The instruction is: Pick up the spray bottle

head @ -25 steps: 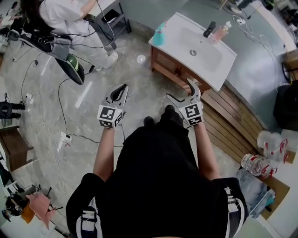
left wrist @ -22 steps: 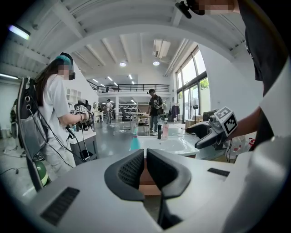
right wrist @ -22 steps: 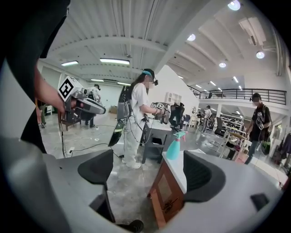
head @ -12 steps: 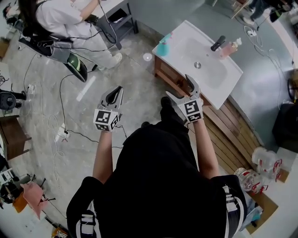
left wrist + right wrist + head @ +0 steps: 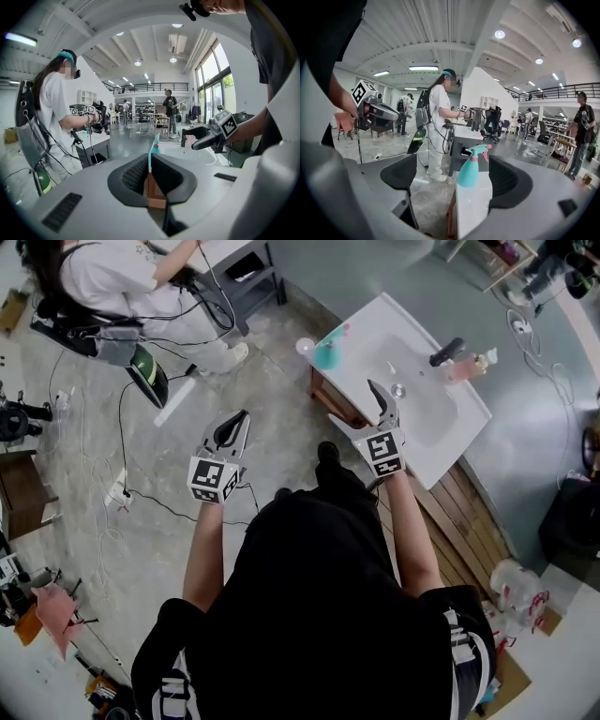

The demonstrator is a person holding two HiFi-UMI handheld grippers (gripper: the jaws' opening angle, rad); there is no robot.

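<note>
The spray bottle (image 5: 328, 353), teal with a pink trigger, stands upright on the 9 o'clock corner of a white sink top (image 5: 375, 327). Nothing touches it. In the right gripper view it shows in the gap between the two pads, but out beyond them, on the top's near corner, with its trigger pointing to 3 o'clock.

The right gripper (image 5: 359, 407) hangs over the front edge of the sink top, with the bottle at its 11 o'clock, near but apart. Its tongs are spread wide with nothing in them.

The left gripper (image 5: 242, 420) is at 9 o'clock of the right one, over the floor and well apart from the bottle. Its tongs are together: its own view shows only a thin slit between the pads, and they grip nothing. A sliver of the bottle and of the wooden cabinet (image 5: 336, 397) under the top can be seen through that slit.

On the sink top, at 2 o'clock of the right gripper, are a black tap (image 5: 446, 351) and, just beside it, a pink soap bottle (image 5: 466, 367). The drain (image 5: 397, 390) lies in the basin between them and the gripper.

At 10 o'clock in the head view a person in white (image 5: 117, 273) sits at a desk, with cables (image 5: 141, 507) trailing over the floor.
</note>
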